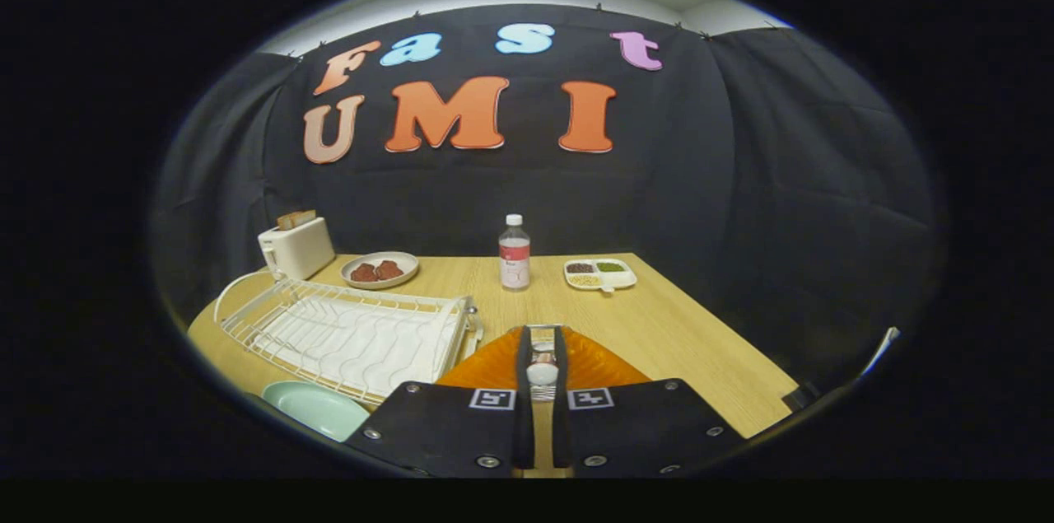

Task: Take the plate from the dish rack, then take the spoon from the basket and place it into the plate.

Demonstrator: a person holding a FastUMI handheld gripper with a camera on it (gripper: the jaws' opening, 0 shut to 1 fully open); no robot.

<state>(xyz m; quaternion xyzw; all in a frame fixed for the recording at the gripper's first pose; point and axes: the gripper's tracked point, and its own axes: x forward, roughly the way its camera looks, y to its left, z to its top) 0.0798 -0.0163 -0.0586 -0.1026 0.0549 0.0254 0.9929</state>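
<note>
My gripper (543,339) hangs over the orange basket (593,362) with its fingers drawn close together. A spoon (542,373) sits pinched between them, showing a pale rounded part and a metal piece. The light green plate (317,408) lies flat on the wooden table, to the left of the fingers and in front of the white wire dish rack (354,333). The rack holds nothing. The fingers hide most of the basket.
Beyond the fingers a water bottle (515,254) stands mid-table. A divided snack tray (599,273) lies to its right. At the back left are a plate of brown food (380,269) and a toaster (296,247). The table's right edge (741,358) runs close by.
</note>
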